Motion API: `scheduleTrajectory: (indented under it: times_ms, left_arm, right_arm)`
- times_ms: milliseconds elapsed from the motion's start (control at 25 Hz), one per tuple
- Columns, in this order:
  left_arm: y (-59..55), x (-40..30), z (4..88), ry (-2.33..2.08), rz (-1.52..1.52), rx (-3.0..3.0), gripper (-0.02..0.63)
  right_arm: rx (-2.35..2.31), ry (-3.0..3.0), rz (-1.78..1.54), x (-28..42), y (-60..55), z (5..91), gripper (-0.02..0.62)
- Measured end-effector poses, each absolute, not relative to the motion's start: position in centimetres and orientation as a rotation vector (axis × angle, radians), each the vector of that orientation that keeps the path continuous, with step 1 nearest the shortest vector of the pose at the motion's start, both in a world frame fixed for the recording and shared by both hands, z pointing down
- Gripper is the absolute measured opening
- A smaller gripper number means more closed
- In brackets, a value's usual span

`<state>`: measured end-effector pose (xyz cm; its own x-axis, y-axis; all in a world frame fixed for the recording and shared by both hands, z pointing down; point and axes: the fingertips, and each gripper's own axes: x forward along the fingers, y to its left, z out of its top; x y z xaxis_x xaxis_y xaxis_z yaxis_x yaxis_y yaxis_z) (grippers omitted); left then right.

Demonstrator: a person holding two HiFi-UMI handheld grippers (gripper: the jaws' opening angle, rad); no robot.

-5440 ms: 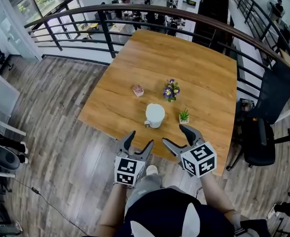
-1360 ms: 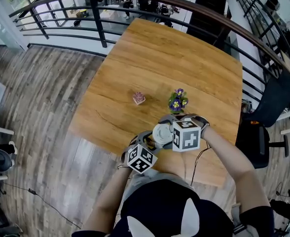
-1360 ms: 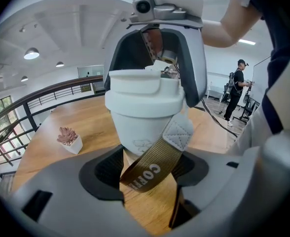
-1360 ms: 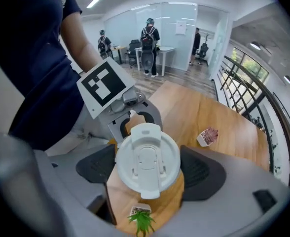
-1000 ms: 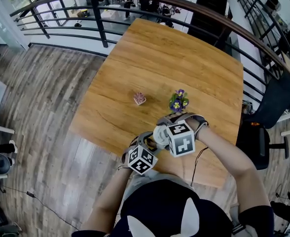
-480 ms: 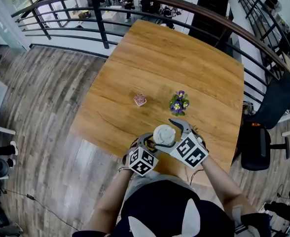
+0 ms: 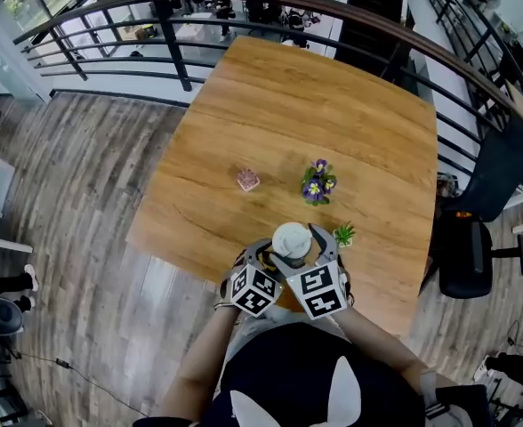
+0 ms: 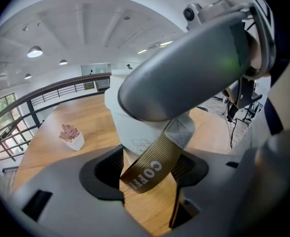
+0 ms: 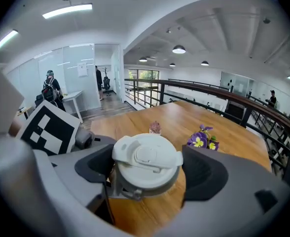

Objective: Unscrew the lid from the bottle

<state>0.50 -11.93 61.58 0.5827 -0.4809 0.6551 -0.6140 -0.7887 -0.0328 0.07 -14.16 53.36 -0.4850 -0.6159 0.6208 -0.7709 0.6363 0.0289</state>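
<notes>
A white plastic bottle [image 8: 135, 127] is shown standing upright on a light wooden desk [image 7: 333, 114], close to the middle of the near edge. It is topped by a white flip-top lid [image 9: 146, 157]. An olive woven strap [image 8: 152, 169] is seen hanging down its side.

The bottle's lower body is clamped between the jaws of the left gripper [image 8: 146, 172]. The lid is clasped from above by the right gripper [image 9: 145, 169], with a pad pressed against its rim on each side.

A small green plant in a white pot [image 7: 343, 235] is placed just beside the bottle, toward the right edge. Purple flowers [image 7: 315, 181] and a pink succulent in a white pot [image 7: 247, 180] are set farther in, near the desk's centre.
</notes>
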Motion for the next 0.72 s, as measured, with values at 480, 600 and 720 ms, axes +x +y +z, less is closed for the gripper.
scheduleTrajectory:
  times_ms: [480,600,720]
  left_arm:
    - [-12.04,0.38,61.82,-0.909,0.995,2.61,0.281]
    - [-11.98,0.47,61.81,-0.91,0.993,2.614,0.281]
    - [-11.94,0.42,61.73,-0.909,0.992,2.615,0.281]
  right_arm:
    - [0.782,-2.33,0.259,-0.31,-13.96,53.7,0.425]
    - [0.665,-2.355,0.217,-0.34,-13.68,53.73,0.425]
    - [0.53,-2.375,0.17,-0.49,-13.4,53.64,0.425]
